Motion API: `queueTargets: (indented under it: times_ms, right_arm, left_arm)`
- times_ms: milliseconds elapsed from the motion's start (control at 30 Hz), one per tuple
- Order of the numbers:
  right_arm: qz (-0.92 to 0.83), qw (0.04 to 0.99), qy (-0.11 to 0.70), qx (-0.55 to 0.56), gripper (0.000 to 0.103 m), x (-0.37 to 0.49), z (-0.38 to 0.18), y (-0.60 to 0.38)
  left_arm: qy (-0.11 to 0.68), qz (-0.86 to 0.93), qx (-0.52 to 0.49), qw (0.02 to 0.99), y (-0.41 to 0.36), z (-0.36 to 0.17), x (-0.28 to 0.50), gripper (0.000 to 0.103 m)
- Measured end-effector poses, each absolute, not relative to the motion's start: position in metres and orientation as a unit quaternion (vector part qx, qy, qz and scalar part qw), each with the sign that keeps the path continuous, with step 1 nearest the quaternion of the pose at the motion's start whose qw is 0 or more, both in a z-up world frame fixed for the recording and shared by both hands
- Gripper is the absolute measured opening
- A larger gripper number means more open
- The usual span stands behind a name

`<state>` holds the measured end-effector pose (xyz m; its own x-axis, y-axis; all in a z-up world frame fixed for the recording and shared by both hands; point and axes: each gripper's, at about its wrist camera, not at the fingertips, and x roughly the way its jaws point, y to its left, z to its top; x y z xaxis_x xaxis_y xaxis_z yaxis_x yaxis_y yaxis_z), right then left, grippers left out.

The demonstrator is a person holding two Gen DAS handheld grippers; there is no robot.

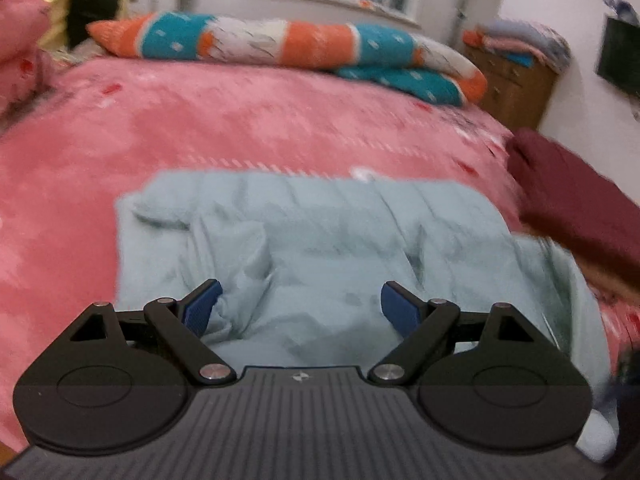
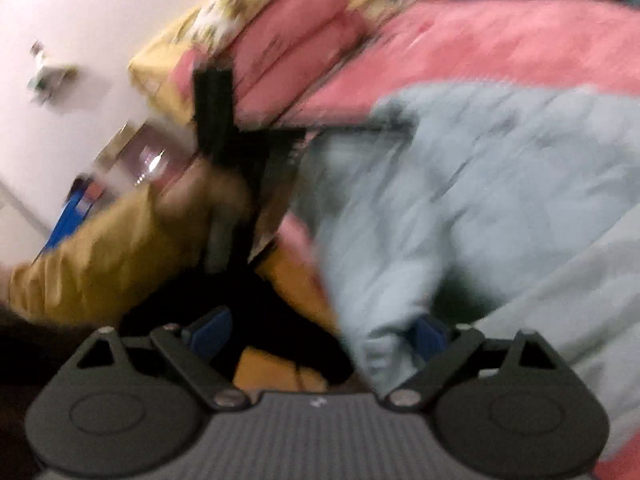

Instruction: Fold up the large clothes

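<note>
Right wrist view is badly smeared w/ motion blur, so detail there is rough. The light blue garment (image 2: 500,200) fills its right half, edges cut off by the frame. The right gripper (image 2: 316,340) has its two blue pads set wide apart; a fold of the garment drapes over the right pad (image 2: 426,338), but can't tell whether the cloth is gripped or just lying across it. Left of the garment in that view: a blurred black gripper frame (image 2: 236,136) and a mustard-yellow sleeve (image 2: 100,256); the hand itself is too blurred to make out.

Left wrist view is sharper. One garment (image 1: 312,240), crumpled, puffy and quilted-looking, lies on the pink bedspread (image 1: 240,120); its near end runs under the left gripper (image 1: 298,306) and out of sight. The left gripper's jaws are spread wide, 2 blue pads, nothing between them but cloth lying below; the left pad (image 1: 202,304) is touching or just beside a bunched ridge of the garment. Gripper sits level, pointing along the garment towards the far side of the bed.

Beyond the garment: 1 long striped orange/teal/white quilt roll (image 1: 280,46) at the far edge of the bed. Right of the garment: a dark red sleeve (image 1: 572,204), blurred, cut off by the frame. Far right behind it, 1 wooden cabinet (image 1: 516,84) w/ folded cloths stacked on top, count unclear. Left of the garment, at the frame's edge, a pink pillow (image 1: 20,48), partly cut off.
</note>
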<state>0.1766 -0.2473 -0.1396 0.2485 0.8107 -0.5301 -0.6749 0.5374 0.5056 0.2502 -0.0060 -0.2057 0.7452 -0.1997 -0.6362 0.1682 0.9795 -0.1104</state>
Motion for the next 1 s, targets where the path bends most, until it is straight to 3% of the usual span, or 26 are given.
queueTargets:
  times_ms: [167, 333, 500, 733, 1000]
  right_arm:
    - [0.389, 0.860, 0.317, 0.092, 0.100, 0.195, -0.112, -0.284]
    - [0.303, 0.897, 0.295, 0.129, 0.102, 0.240, -0.118, -0.297]
    - [0.198, 0.914, 0.330, 0.128, 0.102, 0.283, -0.144, -0.290]
    - [0.149, 0.877, 0.382, 0.249, 0.102, 0.328, -0.187, -0.325]
    - [0.159, 0.840, 0.418, 0.306, 0.102, 0.356, -0.214, -0.327]
  left_arm:
    - [0.371, -0.172, -0.010, 0.913, -0.022, -0.215, 0.221, 0.103]
    - [0.403, -0.239, 0.011, 0.884, -0.034, -0.219, 0.193, 0.103]
    - [0.404, -0.266, 0.034, 0.874, -0.029, -0.202, 0.173, 0.103]
    - [0.340, -0.182, 0.002, 0.923, 0.034, -0.148, 0.178, 0.103]
    - [0.370, -0.045, -0.097, 0.923, 0.104, -0.180, 0.259, 0.103]
